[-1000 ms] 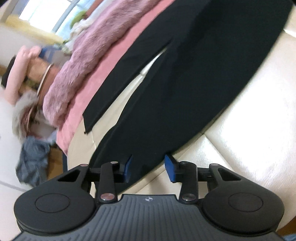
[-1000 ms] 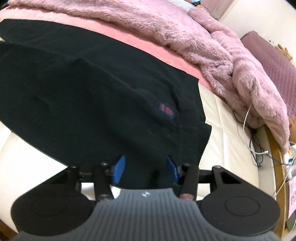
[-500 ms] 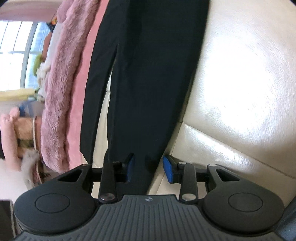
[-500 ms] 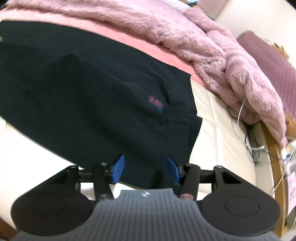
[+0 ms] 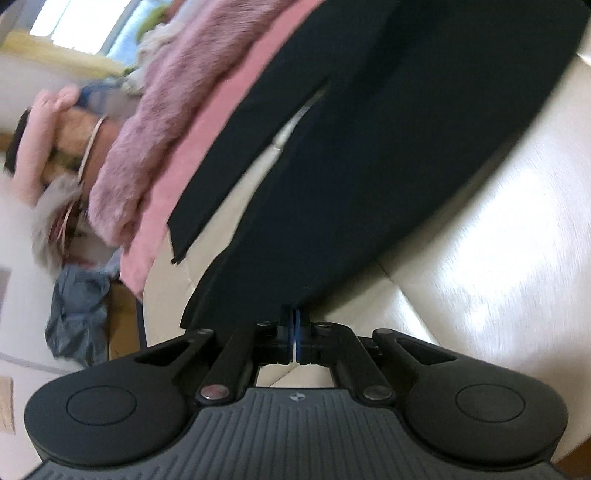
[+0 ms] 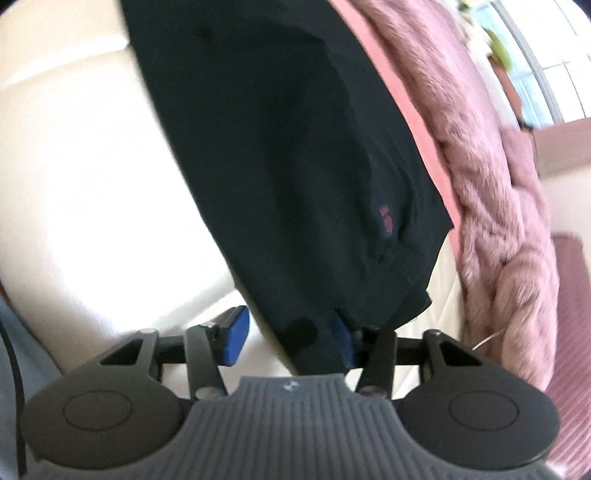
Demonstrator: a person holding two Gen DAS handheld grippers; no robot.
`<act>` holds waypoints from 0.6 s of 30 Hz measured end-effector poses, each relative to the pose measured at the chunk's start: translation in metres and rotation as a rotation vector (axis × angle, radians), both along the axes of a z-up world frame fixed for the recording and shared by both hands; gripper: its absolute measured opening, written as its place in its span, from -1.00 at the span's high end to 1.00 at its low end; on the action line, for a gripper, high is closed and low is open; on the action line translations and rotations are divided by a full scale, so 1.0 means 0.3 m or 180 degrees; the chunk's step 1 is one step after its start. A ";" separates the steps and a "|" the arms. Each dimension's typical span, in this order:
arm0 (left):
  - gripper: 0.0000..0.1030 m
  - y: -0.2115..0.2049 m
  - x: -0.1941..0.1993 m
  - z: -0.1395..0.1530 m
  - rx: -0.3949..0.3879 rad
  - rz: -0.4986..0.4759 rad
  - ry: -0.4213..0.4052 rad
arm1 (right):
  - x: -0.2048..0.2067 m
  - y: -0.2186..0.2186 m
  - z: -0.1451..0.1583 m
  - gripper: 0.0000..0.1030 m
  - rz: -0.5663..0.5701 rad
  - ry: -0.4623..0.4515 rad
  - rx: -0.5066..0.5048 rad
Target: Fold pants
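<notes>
Cream quilted leather, a sofa [image 5: 480, 221] or bed by the look of it, fills both views and carries everything. Along its far side lies a pink furry blanket [image 6: 491, 177] on a smoother pink sheet [image 5: 207, 147]. At the far left of the left wrist view, a blurred heap of clutter [image 5: 59, 147] sits under a bright window [image 5: 74, 18].

Black pants [image 5: 369, 129] lie spread flat on the cream leather, plain and matte, legs parted by a narrow gap with both hems showing in the left wrist view. Near the waist end, in the right wrist view, is a small red embroidered mark [image 6: 386, 219]; it is too blurred to read.

Left gripper [image 5: 295, 328] has its blue pads pressed together, clenched on the corner of the near leg's hem. Right gripper [image 6: 291, 336] has its blue pads apart, with the waist edge of the pants lying between them; one pad is partly covered by the cloth.
</notes>
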State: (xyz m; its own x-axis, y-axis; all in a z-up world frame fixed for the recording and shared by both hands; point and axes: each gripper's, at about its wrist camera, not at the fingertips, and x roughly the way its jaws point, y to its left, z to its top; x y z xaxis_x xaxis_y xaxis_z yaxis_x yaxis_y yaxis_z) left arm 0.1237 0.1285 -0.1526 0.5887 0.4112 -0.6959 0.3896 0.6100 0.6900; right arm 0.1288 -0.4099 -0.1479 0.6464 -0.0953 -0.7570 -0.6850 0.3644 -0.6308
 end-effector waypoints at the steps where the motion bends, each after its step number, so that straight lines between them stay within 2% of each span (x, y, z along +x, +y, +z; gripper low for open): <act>1: 1.00 0.003 0.016 0.007 -0.0043 0.0060 -0.0045 | 0.000 -0.006 -0.010 0.38 0.0029 -0.0017 -0.0080; 3: 1.00 0.002 0.022 0.021 -0.0041 0.0102 -0.0157 | -0.003 -0.015 -0.025 0.79 0.0028 -0.0028 -0.0232; 4: 1.00 -0.003 0.021 0.028 -0.0036 0.0114 -0.0204 | -0.004 -0.020 -0.034 0.84 0.0012 -0.0041 -0.0271; 5: 1.00 -0.004 0.022 0.039 -0.0047 0.0127 -0.0255 | -0.008 -0.026 -0.038 0.97 -0.0018 -0.0062 -0.0285; 9: 1.00 -0.006 0.040 0.107 -0.0130 0.0229 -0.0449 | -0.004 -0.048 -0.005 1.00 -0.0241 -0.0302 -0.0033; 12: 1.00 -0.025 0.058 0.162 -0.0149 0.0251 -0.0610 | 0.018 -0.054 0.078 1.00 -0.0419 -0.0563 0.0169; 18: 1.00 -0.026 0.218 0.299 -0.0304 0.0450 -0.0824 | 0.167 -0.043 0.281 1.00 -0.0664 -0.0904 0.0530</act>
